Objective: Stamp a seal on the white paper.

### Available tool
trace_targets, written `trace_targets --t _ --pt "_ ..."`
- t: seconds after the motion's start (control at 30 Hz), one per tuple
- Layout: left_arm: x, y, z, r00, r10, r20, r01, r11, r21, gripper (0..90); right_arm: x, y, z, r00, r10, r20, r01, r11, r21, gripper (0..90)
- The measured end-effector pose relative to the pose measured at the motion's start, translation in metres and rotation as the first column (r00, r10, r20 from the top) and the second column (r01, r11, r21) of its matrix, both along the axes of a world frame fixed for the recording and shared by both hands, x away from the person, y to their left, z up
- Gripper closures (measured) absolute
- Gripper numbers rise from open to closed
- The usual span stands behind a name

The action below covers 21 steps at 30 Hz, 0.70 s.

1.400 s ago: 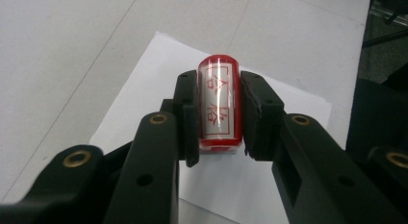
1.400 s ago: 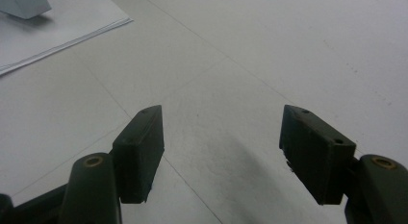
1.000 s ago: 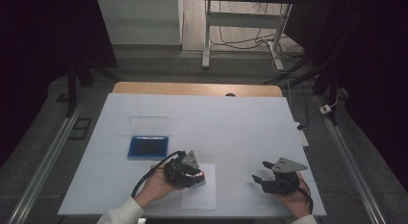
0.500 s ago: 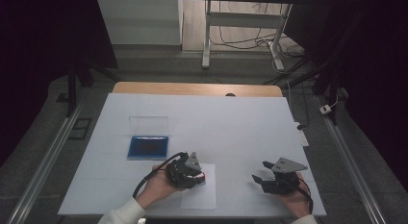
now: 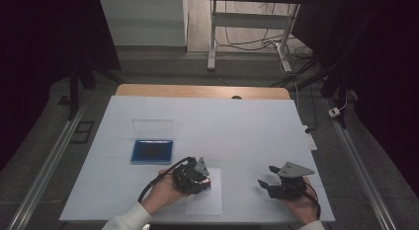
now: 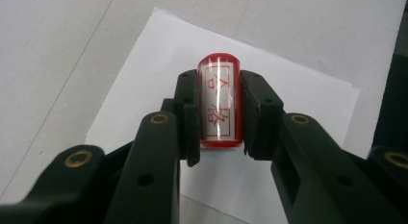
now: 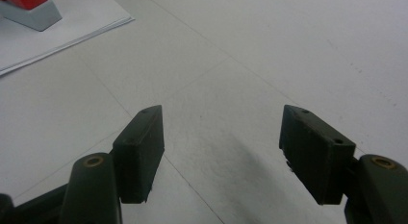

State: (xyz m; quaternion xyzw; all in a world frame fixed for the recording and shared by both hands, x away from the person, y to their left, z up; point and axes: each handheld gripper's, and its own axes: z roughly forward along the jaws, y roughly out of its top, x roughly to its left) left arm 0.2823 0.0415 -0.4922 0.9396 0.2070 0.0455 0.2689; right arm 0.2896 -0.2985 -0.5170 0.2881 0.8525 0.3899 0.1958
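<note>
White table [image 5: 247, 126] in a dark room, blue ink pad [image 5: 151, 151] at left, left gripper [image 6: 219, 108] clamped on a red stamp [image 6: 219, 104] over a paper sheet [image 6: 288, 89], red lettering readable close up, right gripper [image 7: 221, 152] jaws wide apart, empty.

A blue ink pad [image 5: 152, 151] with its clear lid [image 5: 152, 128] raised sits on the white table [image 5: 247, 126]. Beyond the table's far edge, cables [image 5: 247, 40] trail across the floor.

You get a bright table [image 5: 237, 126] with dark surroundings; glare streaks the stamp [image 6: 219, 101]; near jaws look soft, shadows faint.
</note>
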Motion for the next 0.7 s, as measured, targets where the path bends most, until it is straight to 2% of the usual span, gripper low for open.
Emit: trace_targets --t 0.27,0.7 --pt "-0.0025 -0.0024 0.0004 0.9998 -0.004 0.021 0.003 0.9997 0.022 71.3 -0.0003 0.0007 -0.0003 1.0000 0.002 -0.005 -0.002 1.000 0.002 31.9" --pt "-0.0030 -0.0016 -0.0009 0.9996 -0.005 0.029 0.005 0.9999 0.012 71.4 0.0000 0.0003 -0.0003 1.0000 0.003 -0.003 -0.003 1.000 0.002 31.9"
